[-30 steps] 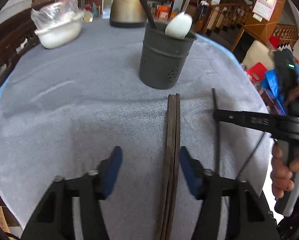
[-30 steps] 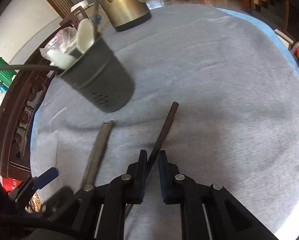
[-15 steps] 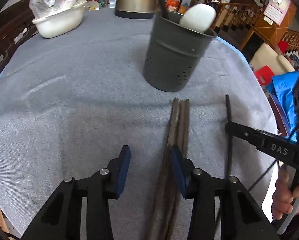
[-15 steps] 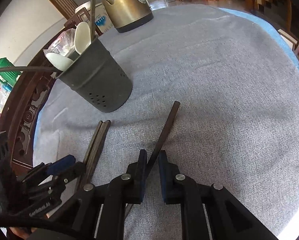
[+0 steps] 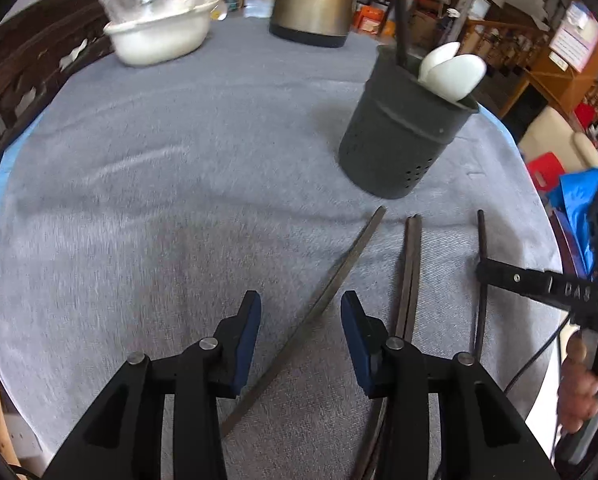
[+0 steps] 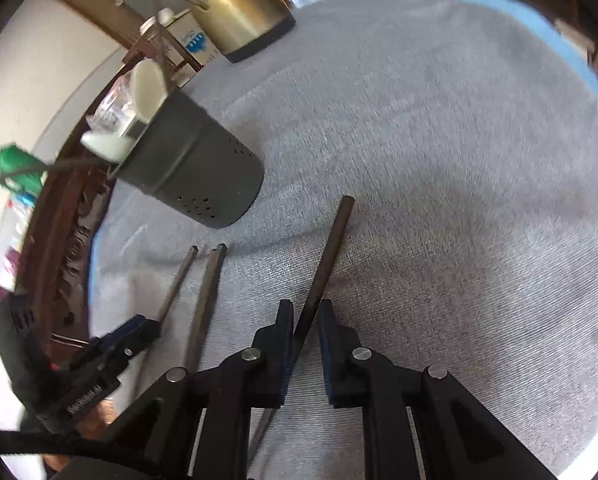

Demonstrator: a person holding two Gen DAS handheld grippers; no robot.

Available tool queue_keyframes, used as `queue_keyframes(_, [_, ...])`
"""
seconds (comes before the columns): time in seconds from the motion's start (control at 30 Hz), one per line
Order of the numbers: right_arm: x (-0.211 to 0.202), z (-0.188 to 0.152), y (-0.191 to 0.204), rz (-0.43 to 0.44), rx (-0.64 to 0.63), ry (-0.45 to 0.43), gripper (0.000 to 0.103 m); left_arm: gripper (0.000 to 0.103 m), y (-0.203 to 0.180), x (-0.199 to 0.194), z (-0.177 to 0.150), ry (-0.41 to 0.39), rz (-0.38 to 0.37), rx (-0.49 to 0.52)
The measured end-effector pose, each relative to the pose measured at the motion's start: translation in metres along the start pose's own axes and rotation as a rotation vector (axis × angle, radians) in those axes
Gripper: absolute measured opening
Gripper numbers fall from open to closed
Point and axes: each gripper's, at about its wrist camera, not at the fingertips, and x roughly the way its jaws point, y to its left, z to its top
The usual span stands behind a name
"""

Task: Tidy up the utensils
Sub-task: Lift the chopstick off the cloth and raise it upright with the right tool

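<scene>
A dark perforated utensil holder (image 5: 405,128) with white spoons (image 5: 453,72) and a dark handle stands on the grey cloth; it also shows in the right wrist view (image 6: 191,168). My left gripper (image 5: 301,312) is open, its jaws on either side of one dark chopstick (image 5: 331,284) lying slantwise. Two more chopsticks (image 5: 411,276) lie side by side just right of it. My right gripper (image 6: 305,322) has its jaws narrowly set around a dark chopstick (image 6: 331,248); that stick also shows in the left wrist view (image 5: 481,280).
A brass kettle (image 5: 315,0) and a white bowl covered in plastic (image 5: 159,32) stand at the table's far side. The grey tablecloth (image 5: 159,200) covers a round table. Chairs and clutter lie beyond the right edge.
One chopstick has split from the bundle and now lies slantwise between my left jaws, which have shifted left. The right gripper stays on its stick, tilted.
</scene>
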Motion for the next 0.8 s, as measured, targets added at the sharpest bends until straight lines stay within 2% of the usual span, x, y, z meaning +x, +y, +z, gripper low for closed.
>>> queue_keyframes(0.1, [0.001, 0.009, -0.010, 0.037, 0.092, 0.038, 0.015, 0.043, -0.010, 0.007, 0.009, 0.023, 0.004, 0.054])
queue_keyframes(0.17, [0.002, 0.012, -0.010, 0.033, 0.106, 0.035, 0.015, 0.043, -0.017, 0.015, 0.013, 0.070, 0.033, 0.081])
queue_keyframes(0.2, [0.002, 0.013, -0.007, 0.019, 0.091, 0.031, 0.015, 0.042, -0.018, 0.018, 0.013, 0.082, 0.050, 0.081])
queue_keyframes(0.3, [0.003, 0.010, 0.010, -0.057, -0.016, 0.009, 0.012, 0.022, -0.020, 0.017, 0.015, 0.078, 0.060, 0.060])
queue_keyframes(0.33, [0.003, 0.008, 0.016, -0.071, -0.055, -0.002, 0.012, 0.019, -0.018, 0.017, 0.016, 0.080, 0.059, 0.037])
queue_keyframes(0.53, [0.007, -0.002, 0.040, -0.067, -0.208, 0.010, 0.011, 0.012, -0.012, 0.009, 0.008, 0.088, 0.049, -0.084])
queue_keyframes(0.7, [0.013, 0.002, 0.042, -0.095, -0.226, 0.056, 0.014, 0.012, -0.002, 0.000, -0.002, 0.142, 0.030, -0.161])
queue_keyframes(0.8, [0.015, 0.011, 0.037, -0.110, -0.188, 0.081, 0.017, 0.025, 0.002, 0.001, 0.004, 0.173, -0.016, -0.190])
